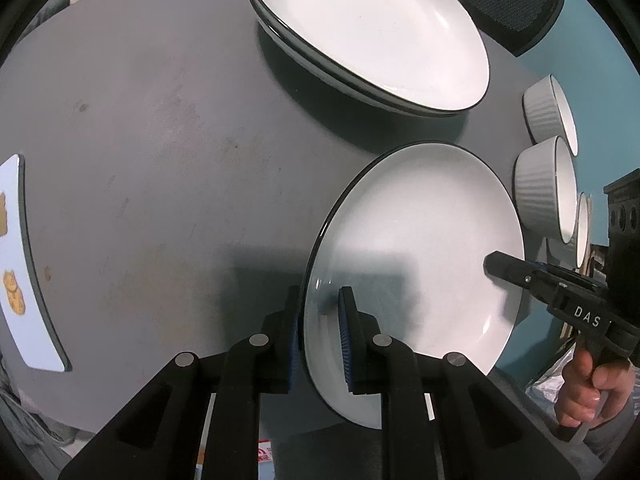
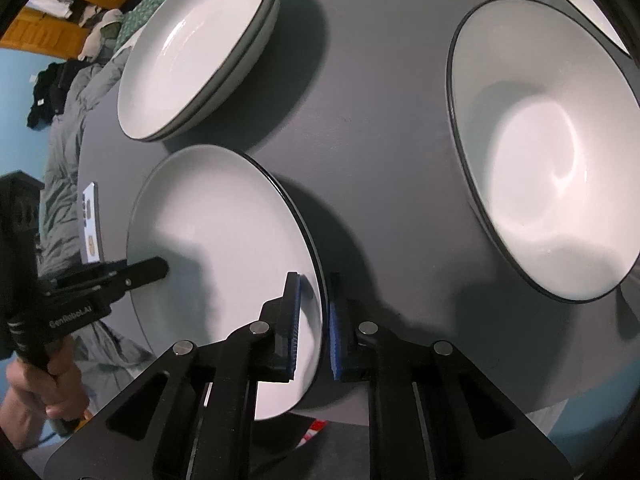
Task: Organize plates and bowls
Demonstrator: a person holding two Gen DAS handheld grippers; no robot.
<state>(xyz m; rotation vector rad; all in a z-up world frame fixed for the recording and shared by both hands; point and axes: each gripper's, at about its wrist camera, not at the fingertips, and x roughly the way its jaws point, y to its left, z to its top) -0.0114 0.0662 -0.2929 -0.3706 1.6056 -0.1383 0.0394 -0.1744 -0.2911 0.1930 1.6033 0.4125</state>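
A white plate with a dark rim [image 1: 420,248] lies near the front edge of the grey table [image 1: 160,140], its near side jutting past that edge. My left gripper [image 1: 320,336] is shut on the plate's left rim, one pad above and one below. My right gripper [image 2: 316,328] is shut on the opposite rim of the same plate [image 2: 224,224]. Each gripper shows in the other's view: the right gripper [image 1: 491,266] and the left gripper [image 2: 160,270]. A stack of similar plates [image 1: 372,32] [image 2: 192,52] sits farther back. Ribbed white bowls [image 1: 546,188] [image 2: 548,148] stand to the right.
A second ribbed bowl [image 1: 550,114] and a third bowl [image 1: 582,232] line the table's right side. A flat white card with orange marks [image 1: 16,264] lies at the left edge. A black mesh chair [image 1: 516,4] stands behind the table. A person's hand [image 1: 592,384] holds the right gripper's handle.
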